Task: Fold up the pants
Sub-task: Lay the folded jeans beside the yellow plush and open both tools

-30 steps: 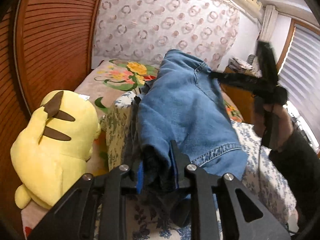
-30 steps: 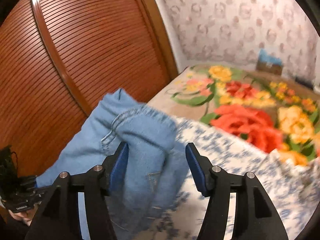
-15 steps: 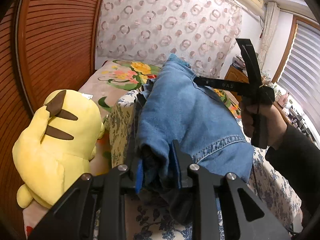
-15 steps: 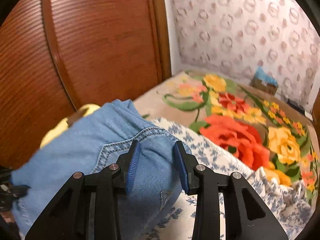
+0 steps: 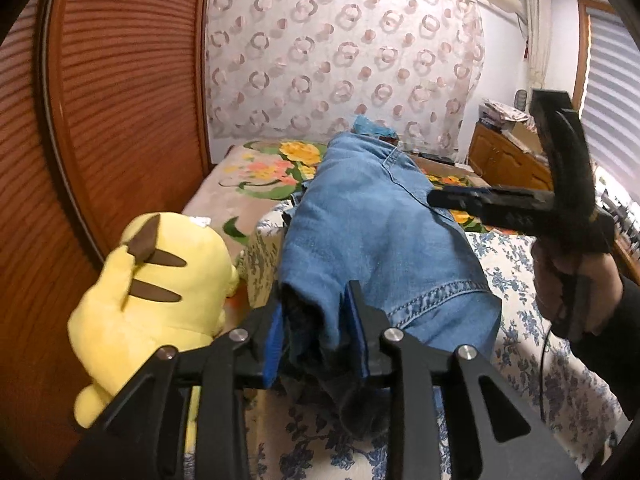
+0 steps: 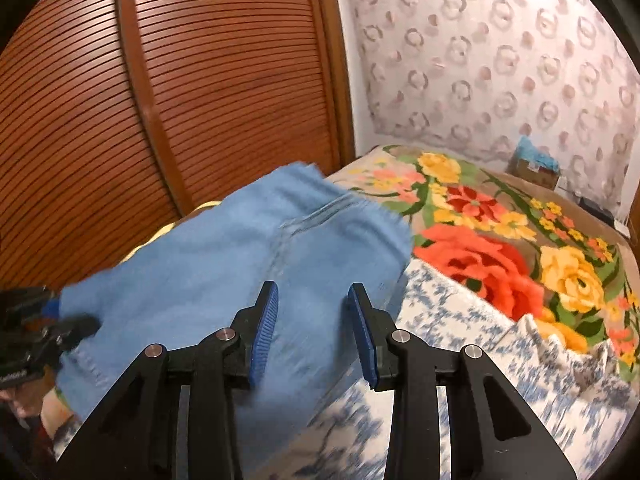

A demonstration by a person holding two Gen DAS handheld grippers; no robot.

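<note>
The blue denim pants point(image 5: 372, 232) lie in a long bunch on the bed, stretched between both grippers. My left gripper point(image 5: 316, 338) has a fold of the near end between its blue pads. The cloth fills the gap while the jaws are opening. In the left wrist view, my right gripper point(image 5: 434, 200) sits with its tips on the far right edge of the pants, held by a hand point(image 5: 572, 288). In the right wrist view, my right gripper point(image 6: 313, 338) stands partly closed with blurred denim point(image 6: 224, 264) filling the gap between its pads.
A yellow plush toy point(image 5: 160, 280) sits left of the pants against the slatted wooden door point(image 5: 120, 100). Under the pants lies a blue-and-white floral quilt point(image 6: 440, 312), and beyond it a bright flowered blanket point(image 6: 500, 248). A wooden cabinet point(image 5: 508, 164) stands at the far right.
The right gripper's jaws narrowed around a fold of denim and swung across the bed with it. The left jaws widened slightly, and the left view rose a little.
</note>
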